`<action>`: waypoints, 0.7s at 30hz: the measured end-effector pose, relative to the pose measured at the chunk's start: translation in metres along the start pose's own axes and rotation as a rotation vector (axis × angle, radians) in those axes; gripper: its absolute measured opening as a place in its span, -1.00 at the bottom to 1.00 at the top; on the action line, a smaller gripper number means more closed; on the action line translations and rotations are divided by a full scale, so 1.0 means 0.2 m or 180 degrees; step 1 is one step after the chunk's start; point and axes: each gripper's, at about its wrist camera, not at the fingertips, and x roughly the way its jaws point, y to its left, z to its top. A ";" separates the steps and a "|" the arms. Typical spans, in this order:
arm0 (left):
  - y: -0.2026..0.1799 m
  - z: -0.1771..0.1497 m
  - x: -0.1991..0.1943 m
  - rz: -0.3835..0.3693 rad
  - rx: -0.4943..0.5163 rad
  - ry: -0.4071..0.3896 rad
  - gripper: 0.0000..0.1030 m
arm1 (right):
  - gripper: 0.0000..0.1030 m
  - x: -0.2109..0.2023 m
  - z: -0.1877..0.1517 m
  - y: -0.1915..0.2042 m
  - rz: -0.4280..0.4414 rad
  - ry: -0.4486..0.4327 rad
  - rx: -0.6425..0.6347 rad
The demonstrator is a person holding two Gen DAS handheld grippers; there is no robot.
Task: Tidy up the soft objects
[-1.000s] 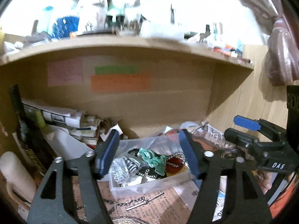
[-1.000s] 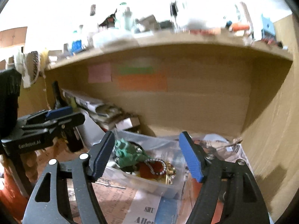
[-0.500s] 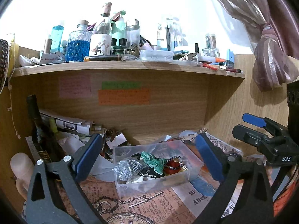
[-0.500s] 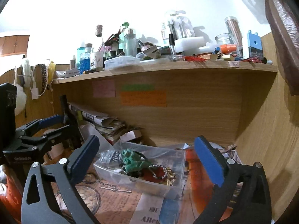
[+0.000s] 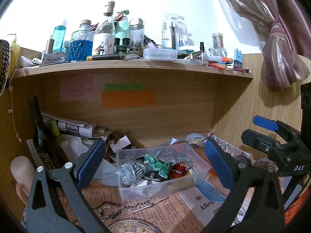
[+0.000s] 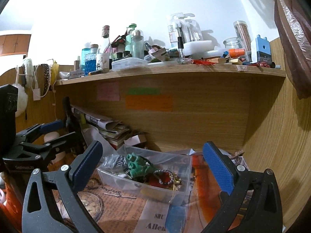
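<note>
A clear plastic bin sits on the newspaper-covered desk surface, under the wooden shelf, and it holds the soft items. Inside it lies a green scrunchie in the middle, a grey mesh scrunchie at its left, and a red scrunchie ringed with small beads at its right; they touch one another in a loose heap.

The left gripper hangs just near of the bin, jaws spread wide with nothing between them, its blue pads framing the bin's left and right ends. The right gripper is also wide open and empty, hovering near and to the right, with the bin framed between its pads too.

In front of the bin, a pocket watch on a chain rests on the paper. To the left, a dark bottle stands upright beside a pile of folded newspapers. On the back panel are 3 sticky notes: pink, green and orange. The shelf top is crowded with bottles, including a blue faceted one. A tied curtain hangs at the far right.
</note>
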 end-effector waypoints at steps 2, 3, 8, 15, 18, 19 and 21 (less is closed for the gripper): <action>0.00 0.00 0.00 0.0010 -0.0002 -0.0004 1.00 | 1.00 0.00 0.00 0.00 0.0009 0.0003 0.0007; 0.00 0.00 0.00 0.0013 0.0000 -0.0006 1.00 | 1.00 0.00 0.00 0.00 0.0013 0.0005 0.0009; 0.00 0.00 0.00 0.0000 -0.0007 0.0001 1.00 | 1.00 0.01 0.00 0.01 0.0011 0.0013 0.0013; 0.00 -0.01 0.01 0.0005 -0.0001 0.0017 1.00 | 1.00 0.01 0.00 0.01 0.0008 0.0012 0.0011; -0.01 -0.01 0.01 0.0010 -0.0002 0.0021 1.00 | 1.00 0.01 -0.01 0.01 0.0017 0.0009 0.0015; -0.01 -0.02 0.01 0.0010 -0.0001 0.0023 1.00 | 1.00 0.01 -0.01 0.01 0.0019 0.0009 0.0017; -0.01 -0.02 0.01 0.0006 0.0005 0.0023 1.00 | 1.00 0.01 -0.01 0.01 0.0014 0.0011 0.0012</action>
